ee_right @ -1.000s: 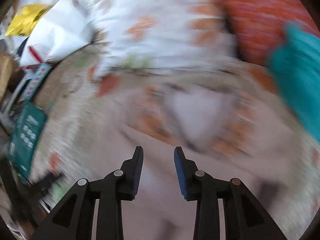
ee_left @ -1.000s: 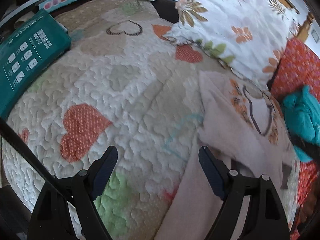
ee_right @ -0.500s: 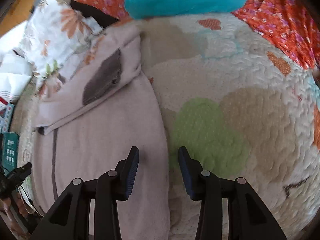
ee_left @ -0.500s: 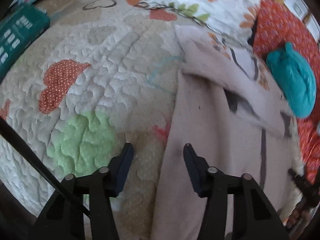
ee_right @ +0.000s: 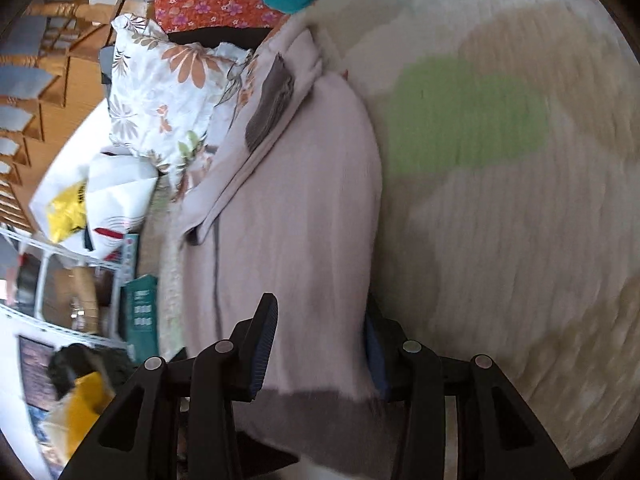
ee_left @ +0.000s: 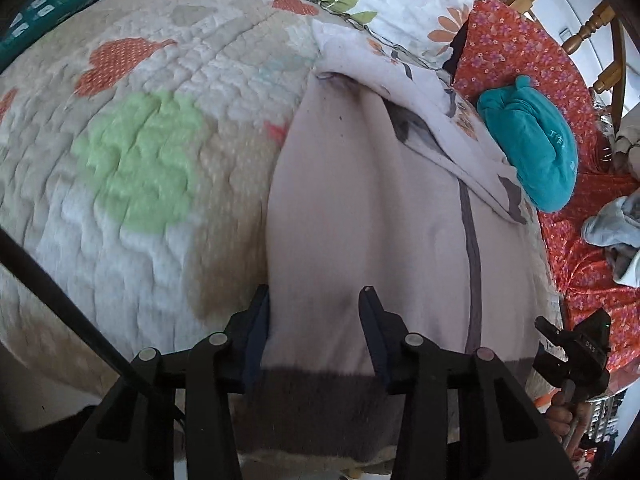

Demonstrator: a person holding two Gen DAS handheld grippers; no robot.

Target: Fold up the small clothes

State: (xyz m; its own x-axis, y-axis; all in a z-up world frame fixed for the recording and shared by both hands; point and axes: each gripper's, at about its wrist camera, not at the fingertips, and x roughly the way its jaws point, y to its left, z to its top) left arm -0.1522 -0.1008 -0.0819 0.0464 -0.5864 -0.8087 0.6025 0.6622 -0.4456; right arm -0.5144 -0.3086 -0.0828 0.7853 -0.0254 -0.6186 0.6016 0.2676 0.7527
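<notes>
Since the pale pink garment (ee_left: 372, 216) filling the frame's centre on the quilted bed (ee_left: 140, 152) looks soft, light and floppy, its dark hem corners suit both grippers, left gripper (ee_left: 314, 330) and right gripper (ee_right: 320, 344), whose parted jaws straddle the cloth unclenched.

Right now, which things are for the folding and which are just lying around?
For the folding:
pale pink garment, spread on the quilt
left gripper, open at its hem
right gripper, open at its hem

Just lying around:
teal bundle
floral pillow
green box
grey cloth
</notes>
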